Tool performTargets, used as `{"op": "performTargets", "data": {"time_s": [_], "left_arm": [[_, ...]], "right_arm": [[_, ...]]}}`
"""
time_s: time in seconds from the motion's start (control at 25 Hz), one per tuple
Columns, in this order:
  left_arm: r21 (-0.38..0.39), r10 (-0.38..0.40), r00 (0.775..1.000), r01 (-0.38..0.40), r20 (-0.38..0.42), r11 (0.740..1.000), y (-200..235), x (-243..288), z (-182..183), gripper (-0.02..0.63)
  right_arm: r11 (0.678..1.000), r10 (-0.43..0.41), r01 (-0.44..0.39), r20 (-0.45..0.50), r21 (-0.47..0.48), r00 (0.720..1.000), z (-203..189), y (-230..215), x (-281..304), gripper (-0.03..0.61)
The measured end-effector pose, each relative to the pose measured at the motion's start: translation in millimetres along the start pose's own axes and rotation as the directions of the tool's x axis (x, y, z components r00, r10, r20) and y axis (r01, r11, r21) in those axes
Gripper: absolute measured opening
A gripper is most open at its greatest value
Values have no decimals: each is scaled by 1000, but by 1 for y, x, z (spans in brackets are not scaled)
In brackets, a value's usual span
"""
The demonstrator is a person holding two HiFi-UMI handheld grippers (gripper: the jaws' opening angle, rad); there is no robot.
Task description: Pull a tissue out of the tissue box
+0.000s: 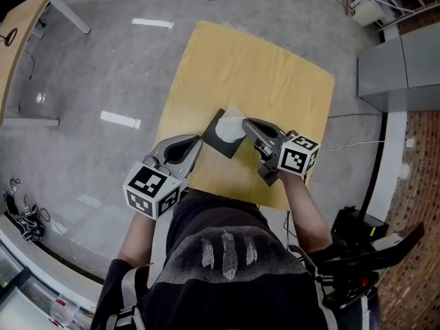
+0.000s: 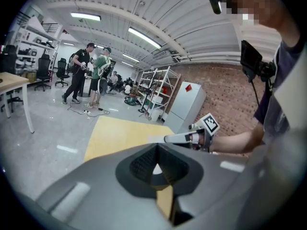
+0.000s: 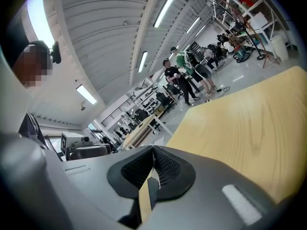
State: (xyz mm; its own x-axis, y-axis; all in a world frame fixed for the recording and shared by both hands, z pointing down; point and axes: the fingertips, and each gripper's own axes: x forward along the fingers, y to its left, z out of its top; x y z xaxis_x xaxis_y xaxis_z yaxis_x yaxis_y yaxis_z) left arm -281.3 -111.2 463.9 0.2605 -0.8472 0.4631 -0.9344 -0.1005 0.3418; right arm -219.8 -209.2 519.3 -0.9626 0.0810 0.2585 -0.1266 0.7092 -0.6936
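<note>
The right gripper (image 1: 246,124), its jaws pinched together on the edge of one soft white tissue (image 1: 229,126), holds it over the single flat black tissue box (image 1: 218,143) on a pale, round-cornered wooden table (image 1: 275,81), while the left gripper (image 1: 198,143), jaws together, sits at the box's left corner.

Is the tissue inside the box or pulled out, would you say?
Partly out: the tissue sticks up from the box, pinched by the shut fingers of the right gripper.
</note>
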Motion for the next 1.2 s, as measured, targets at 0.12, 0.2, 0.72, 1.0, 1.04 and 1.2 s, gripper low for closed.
{"op": "performTargets", "data": {"time_s": [0.12,0.2,0.72,1.0,1.04,1.2], "left_arm": [[11,-6,1000,6,-1,1000,-2,2,3,2],[18,-7,1000,7,-3,1000,-3,3,4,2],[84,-60,998,62,-22,995,-38,19,14,2],[132,-84,996,88,-39,987,-72,33,11,2],[137,-83,996,88,-40,987,-76,34,11,2],[143,-81,996,86,-41,986,-90,37,9,2]], "right_arm": [[1000,10,-11,19,17,1000,4,3,-2,0],[999,21,-22,39,24,999,10,7,-5,0],[999,14,-21,154,44,988,19,16,-51,0],[997,-8,-12,240,82,971,14,11,-103,0],[996,-14,-7,246,84,969,12,9,-109,0],[996,-33,9,264,93,964,5,4,-130,0]]}}
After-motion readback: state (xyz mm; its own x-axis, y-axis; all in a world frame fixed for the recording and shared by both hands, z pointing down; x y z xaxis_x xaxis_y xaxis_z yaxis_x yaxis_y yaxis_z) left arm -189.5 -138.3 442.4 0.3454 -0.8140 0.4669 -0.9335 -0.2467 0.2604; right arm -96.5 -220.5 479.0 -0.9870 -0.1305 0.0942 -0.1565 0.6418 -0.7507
